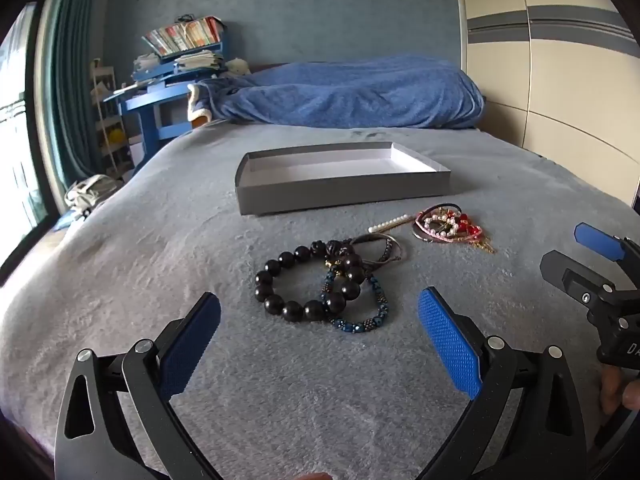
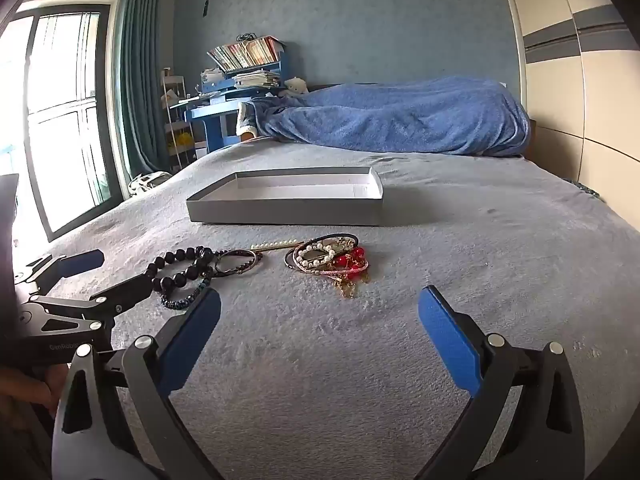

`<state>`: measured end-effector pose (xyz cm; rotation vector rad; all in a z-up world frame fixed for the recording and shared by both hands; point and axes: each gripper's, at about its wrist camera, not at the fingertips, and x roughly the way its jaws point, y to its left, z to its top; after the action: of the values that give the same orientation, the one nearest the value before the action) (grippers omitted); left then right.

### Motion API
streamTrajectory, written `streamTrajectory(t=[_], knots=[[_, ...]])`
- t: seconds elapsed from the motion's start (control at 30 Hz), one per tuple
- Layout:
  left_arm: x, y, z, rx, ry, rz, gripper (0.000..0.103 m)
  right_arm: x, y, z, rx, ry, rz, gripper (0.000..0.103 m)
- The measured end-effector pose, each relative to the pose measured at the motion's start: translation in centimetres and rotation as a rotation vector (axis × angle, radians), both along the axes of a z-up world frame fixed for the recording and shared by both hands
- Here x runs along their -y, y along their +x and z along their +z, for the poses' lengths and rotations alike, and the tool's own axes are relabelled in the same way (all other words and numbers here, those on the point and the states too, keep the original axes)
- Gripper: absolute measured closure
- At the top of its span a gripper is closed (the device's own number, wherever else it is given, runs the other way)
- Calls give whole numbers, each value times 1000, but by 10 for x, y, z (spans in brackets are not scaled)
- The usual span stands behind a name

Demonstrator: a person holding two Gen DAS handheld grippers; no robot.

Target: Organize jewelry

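A grey shallow box (image 1: 344, 192) (image 2: 286, 210) with a white inside lies open on the bed. In front of it the jewelry is scattered: a black bead bracelet (image 1: 280, 256) (image 2: 180, 268), a blue beaded bracelet (image 1: 360, 322) over it, thin bangles (image 1: 384, 246) (image 2: 238, 262), a pearl hair pin (image 1: 390, 224) (image 2: 276, 245), and a pile of pearl and red pieces (image 1: 448, 226) (image 2: 332, 258). My left gripper (image 1: 320, 320) is open just short of the black bracelet, holding nothing. My right gripper (image 2: 320, 318) is open short of the red pile, also holding nothing.
The grey bedspread (image 1: 160, 248) (image 2: 500, 248) covers the bed. A rumpled blue blanket (image 1: 360, 92) (image 2: 400, 116) lies at the far end. A blue desk with books (image 1: 172, 72) (image 2: 240, 80) and a window (image 2: 60, 120) are to the left, a wardrobe (image 1: 560, 80) to the right.
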<state>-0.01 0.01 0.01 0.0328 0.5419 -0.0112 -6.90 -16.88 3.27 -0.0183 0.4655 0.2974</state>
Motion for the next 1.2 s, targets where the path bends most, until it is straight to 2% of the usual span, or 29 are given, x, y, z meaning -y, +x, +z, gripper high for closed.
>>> streamTrajectory(t=[1.2], knots=[[-2, 4, -4, -10, -2, 0, 5, -3, 3, -4, -23, 8, 16, 5]])
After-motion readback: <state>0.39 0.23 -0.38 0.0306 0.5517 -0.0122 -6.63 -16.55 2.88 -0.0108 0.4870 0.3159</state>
